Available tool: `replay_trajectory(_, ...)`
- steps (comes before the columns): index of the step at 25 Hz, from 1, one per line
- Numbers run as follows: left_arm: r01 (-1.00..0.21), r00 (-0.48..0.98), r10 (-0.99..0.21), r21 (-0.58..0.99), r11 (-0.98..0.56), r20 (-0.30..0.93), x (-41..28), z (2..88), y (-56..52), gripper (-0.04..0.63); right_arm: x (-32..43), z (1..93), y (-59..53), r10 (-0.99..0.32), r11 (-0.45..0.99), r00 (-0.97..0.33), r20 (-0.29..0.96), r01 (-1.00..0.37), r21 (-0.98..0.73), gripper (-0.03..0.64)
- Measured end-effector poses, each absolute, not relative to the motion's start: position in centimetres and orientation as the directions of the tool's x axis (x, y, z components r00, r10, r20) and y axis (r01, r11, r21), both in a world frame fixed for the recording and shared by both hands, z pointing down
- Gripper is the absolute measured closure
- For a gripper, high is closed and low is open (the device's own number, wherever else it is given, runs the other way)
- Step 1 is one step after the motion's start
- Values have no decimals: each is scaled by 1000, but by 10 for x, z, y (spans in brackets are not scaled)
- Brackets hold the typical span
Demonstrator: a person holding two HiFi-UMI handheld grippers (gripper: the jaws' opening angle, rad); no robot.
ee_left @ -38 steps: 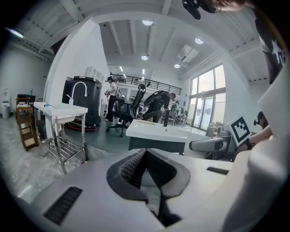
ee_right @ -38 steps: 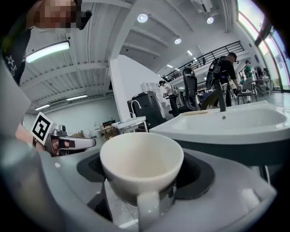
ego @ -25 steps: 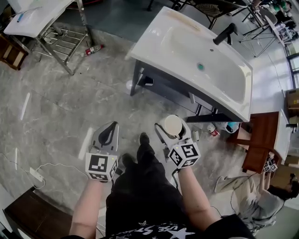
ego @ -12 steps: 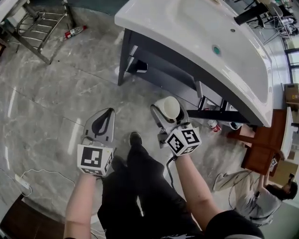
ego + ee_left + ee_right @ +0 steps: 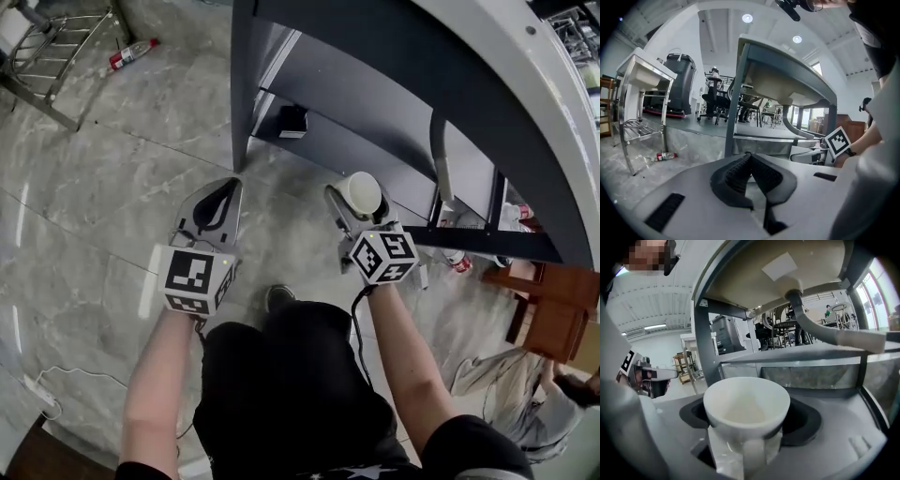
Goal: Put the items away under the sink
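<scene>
White cup grasped upright between the right claw's pads, held low before the sink stand's grey under-shelf, not on it. Left claw clenched, empty, above the marble floor.

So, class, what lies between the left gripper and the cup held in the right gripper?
Only bare grey floor, in the head view: nothing stands between the left gripper and the white cup.
</scene>
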State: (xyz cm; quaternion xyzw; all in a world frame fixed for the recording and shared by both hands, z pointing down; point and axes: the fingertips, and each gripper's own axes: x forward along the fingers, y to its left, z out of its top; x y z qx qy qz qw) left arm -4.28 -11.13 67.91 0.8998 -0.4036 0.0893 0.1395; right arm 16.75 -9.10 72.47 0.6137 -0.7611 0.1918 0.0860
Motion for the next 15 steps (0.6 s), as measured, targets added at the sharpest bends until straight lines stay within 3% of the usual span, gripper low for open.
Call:
replay_trajectory(8,-756,649,-729,78,-650,217,-51,740,-159,586,205,805,-148,-918,139,-177,354,-982,-130,215)
replay_trajectory(15,-783,620,-761,98,-614,192,-59,769,-183,586,226,839,-195,-920,127,-130,369,-991,-31,215)
